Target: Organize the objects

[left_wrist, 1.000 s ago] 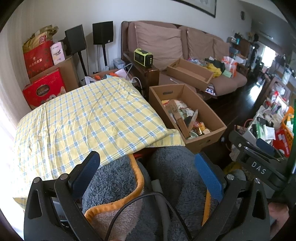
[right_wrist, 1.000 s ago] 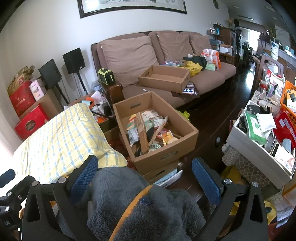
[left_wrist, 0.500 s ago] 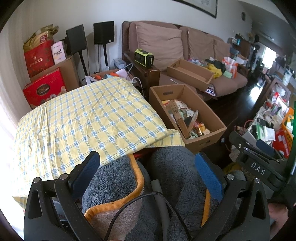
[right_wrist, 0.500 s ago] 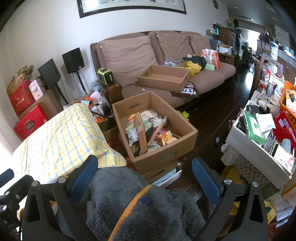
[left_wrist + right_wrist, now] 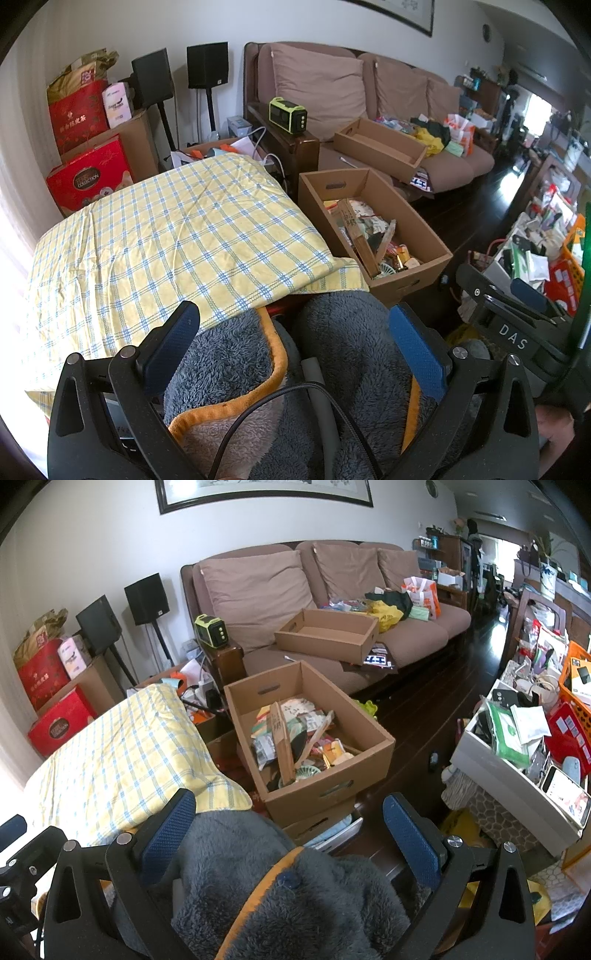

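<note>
A cardboard box [image 5: 310,734] crammed with papers and oddments sits on dark floor before a brown sofa [image 5: 332,602] bearing an empty box [image 5: 327,635], beside a yellow-checked cloth [image 5: 177,236]; both grippers, left [image 5: 293,354] and right [image 5: 288,840], hold jaws spread around a grey fleece blanket [image 5: 332,369], whose black cable [image 5: 266,413] only the left view shows.
</note>
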Tool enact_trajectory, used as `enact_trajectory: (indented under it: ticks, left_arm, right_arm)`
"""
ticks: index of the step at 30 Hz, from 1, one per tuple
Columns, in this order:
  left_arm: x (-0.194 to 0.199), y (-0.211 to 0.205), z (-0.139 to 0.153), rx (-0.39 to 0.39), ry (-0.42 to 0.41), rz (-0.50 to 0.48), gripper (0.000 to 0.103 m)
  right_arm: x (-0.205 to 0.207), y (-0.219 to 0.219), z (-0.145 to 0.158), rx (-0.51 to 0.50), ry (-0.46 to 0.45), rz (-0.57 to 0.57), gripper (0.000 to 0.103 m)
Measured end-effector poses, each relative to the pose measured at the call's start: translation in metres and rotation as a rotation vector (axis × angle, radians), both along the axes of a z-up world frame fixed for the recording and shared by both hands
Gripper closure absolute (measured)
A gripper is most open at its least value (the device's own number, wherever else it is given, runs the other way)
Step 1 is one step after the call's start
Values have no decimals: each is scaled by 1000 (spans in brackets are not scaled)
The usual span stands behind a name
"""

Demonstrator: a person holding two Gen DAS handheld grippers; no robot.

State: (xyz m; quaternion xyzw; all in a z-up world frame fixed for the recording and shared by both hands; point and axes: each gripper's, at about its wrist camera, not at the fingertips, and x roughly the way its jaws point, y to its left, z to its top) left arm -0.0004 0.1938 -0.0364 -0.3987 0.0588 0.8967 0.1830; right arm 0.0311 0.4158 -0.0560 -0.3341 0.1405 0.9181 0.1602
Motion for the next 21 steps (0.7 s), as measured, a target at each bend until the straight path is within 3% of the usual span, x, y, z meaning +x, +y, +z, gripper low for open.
enact_trajectory:
  ticks: [21]
  left_arm:
    - [0,0,1,-2,0,-5,0]
  right_arm:
    - [-1,0,0,1,-3,0,1]
